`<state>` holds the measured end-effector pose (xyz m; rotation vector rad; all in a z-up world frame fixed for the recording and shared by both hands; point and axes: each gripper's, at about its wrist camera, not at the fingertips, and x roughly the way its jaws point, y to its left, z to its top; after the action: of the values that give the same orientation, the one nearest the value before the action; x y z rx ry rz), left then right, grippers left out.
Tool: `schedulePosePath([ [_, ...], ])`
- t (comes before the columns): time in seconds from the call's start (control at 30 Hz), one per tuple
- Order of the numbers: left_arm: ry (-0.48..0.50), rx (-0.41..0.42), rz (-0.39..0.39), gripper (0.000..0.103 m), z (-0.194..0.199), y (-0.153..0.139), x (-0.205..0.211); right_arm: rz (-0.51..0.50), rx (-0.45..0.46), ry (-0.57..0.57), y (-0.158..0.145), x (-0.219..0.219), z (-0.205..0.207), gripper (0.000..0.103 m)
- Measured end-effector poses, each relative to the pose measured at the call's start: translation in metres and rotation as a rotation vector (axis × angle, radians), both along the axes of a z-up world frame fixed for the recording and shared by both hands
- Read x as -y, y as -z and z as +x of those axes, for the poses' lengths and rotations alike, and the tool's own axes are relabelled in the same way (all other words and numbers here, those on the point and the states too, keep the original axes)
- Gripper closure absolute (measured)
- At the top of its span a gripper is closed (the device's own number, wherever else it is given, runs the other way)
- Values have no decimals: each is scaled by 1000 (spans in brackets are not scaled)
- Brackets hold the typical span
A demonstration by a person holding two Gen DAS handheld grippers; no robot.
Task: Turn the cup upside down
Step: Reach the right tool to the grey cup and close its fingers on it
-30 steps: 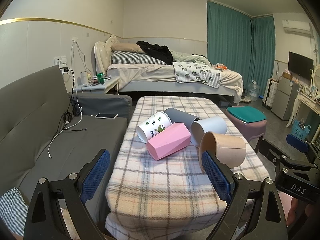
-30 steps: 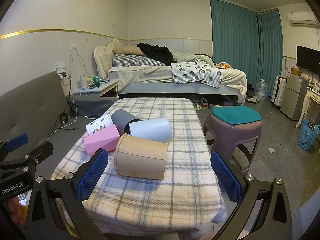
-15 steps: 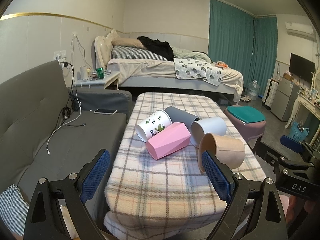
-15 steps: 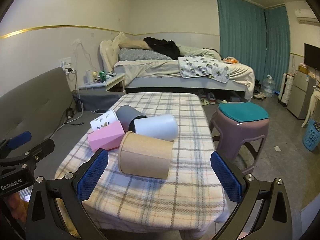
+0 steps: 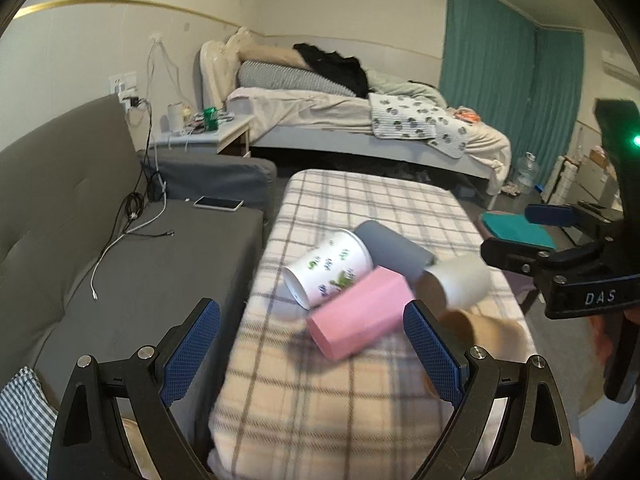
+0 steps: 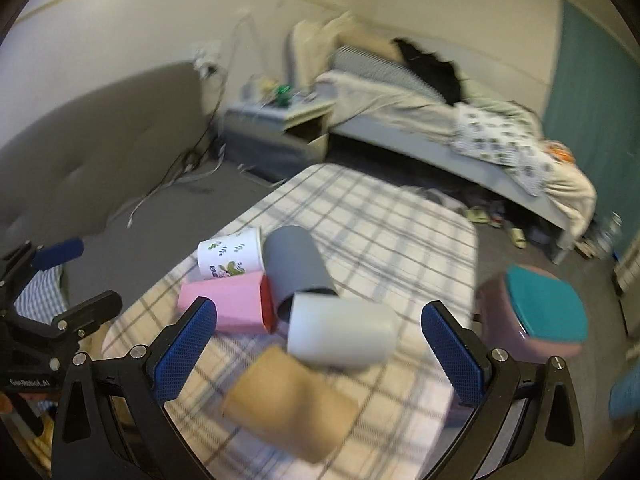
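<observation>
Five cups lay tipped on their sides in a loose cluster on the checked tablecloth, and none had been stood on its rim, so the flipping looked not yet begun. The tan cup lay nearest the person, blurred in both views, its closed base toward the right side; just beyond it and touching lay the pale cup, then the grey cup, the pink faceted cup and the white leaf-print cup, all crowded against one another. The right gripper hovered above the near end of that cluster with its jaws spread wide and nothing between them, the tan and pale cups framed between the blue pads; I took that wide spread as room to straddle a cup's body, and the tan cup, being closest and least hemmed in, as the likely first pick. The left gripper hung back over the table's near corner beside the grey sofa, jaws likewise wide open and empty, seemingly kept clear so the right had the approach. Because the cups leaned on each other, lifting one might have set its neighbours rolling toward the cloth's edge. A stool stood off to the right.
</observation>
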<state>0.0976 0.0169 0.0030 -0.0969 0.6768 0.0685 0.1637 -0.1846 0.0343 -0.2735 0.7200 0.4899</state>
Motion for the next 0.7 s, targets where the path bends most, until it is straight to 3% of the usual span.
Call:
schedulePosePath([
  [0.27, -17, -86, 20, 7, 50, 25, -16, -100, -293, -102, 50, -45, 95, 5],
  [0.53, 9, -139, 19, 7, 67, 48, -19, -155, -465, -140, 93, -67, 149, 15],
  [0.7, 32, -149, 19, 7, 68, 52, -14, -103, -529, -143, 106, -70, 164, 15],
])
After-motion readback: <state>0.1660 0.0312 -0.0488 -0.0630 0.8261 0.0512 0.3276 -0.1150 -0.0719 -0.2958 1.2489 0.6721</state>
